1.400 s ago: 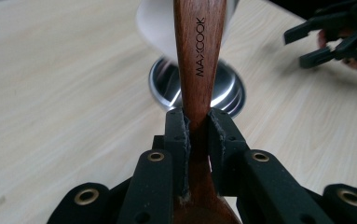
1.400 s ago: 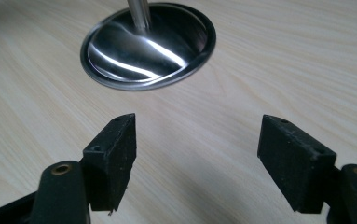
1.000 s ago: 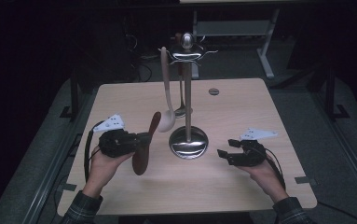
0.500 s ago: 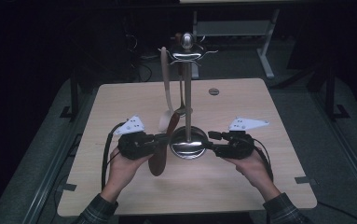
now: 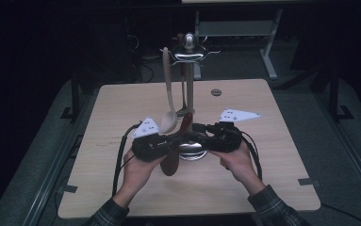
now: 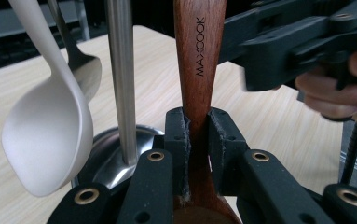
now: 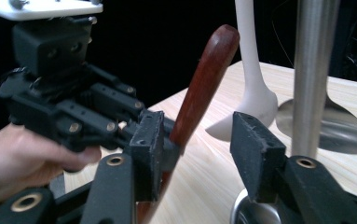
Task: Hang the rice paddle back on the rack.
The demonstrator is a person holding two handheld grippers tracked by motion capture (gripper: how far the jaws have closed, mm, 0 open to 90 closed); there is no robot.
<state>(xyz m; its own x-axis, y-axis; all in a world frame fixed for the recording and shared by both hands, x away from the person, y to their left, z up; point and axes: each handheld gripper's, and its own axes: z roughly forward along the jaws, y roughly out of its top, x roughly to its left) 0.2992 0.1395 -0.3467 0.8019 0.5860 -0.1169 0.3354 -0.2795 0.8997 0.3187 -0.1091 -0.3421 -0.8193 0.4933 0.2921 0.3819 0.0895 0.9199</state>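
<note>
The left gripper [image 5: 168, 147] is closed tight on the neck of a dark wooden spoon [image 6: 199, 60], just above its bowl. In the left gripper view the two pads press the wood from both sides, and the handle with the word MAXCOOK rises straight up from between them. In the high view the wooden spoon [image 5: 178, 146] stands tilted over the middle of the worktop [image 5: 121, 99], with its bowl low and near the person and its handle leaning up toward the stand.

The right gripper [image 7: 199, 140] is wide open. In the right gripper view the handle of the wooden spoon [image 7: 204, 79] passes between its jaws, close to the left pad [image 7: 147, 140], while the right pad [image 7: 253, 149] stands well apart from it. I cannot tell if the left pad touches the wood.

Several things are crowded around the spoon. The utensil stand has a steel pole [image 6: 120, 79] and a round shiny base [image 5: 192, 149] just behind the grippers. A white plastic ladle [image 6: 50, 135] hangs from the top of the stand, just beside the pole, and a metal spoon [image 6: 85, 70] hangs behind it. In the high view the ladle [image 5: 168, 103] hangs down close to the left gripper. A small dark disc [image 5: 216, 92] is farther back on the worktop.
</note>
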